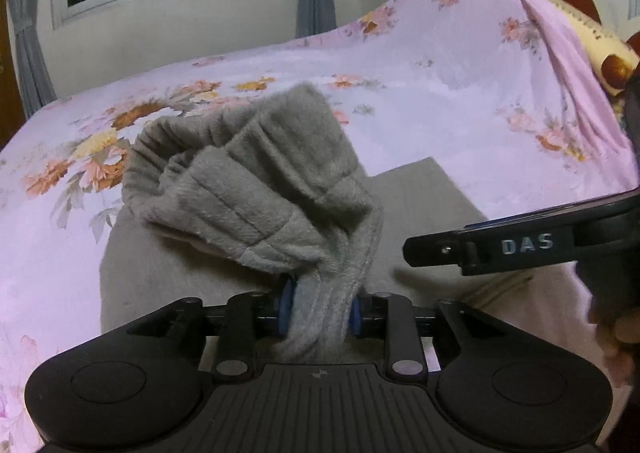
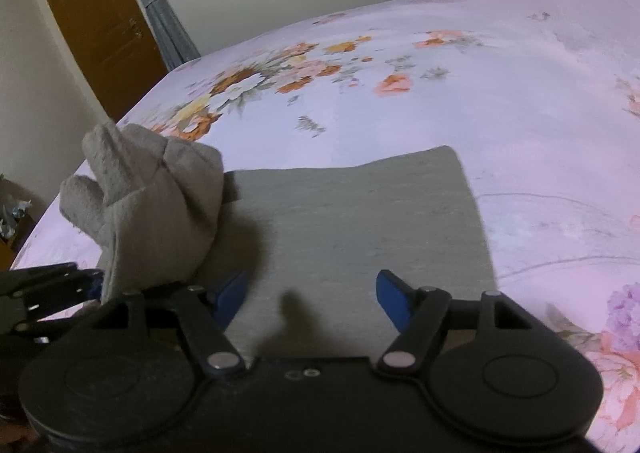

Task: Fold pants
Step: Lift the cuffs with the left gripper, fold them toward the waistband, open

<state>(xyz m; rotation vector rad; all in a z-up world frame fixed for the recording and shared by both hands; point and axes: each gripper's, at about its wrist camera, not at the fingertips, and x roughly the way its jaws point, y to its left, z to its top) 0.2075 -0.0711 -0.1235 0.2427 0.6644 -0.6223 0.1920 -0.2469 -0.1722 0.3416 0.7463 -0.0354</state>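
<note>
The left gripper (image 1: 320, 311) is pinching a bunched fold of the grey fleece pants (image 1: 256, 189), lifting it above the flat folded part lying on the floral bedsheet (image 1: 440, 93); the right gripper (image 2: 312, 297) is hovering over that flat part, its blue pads (image 2: 394, 299) standing wide apart, gripping nothing.

"DAS" on right gripper (image 1: 520, 249) arm
</note>
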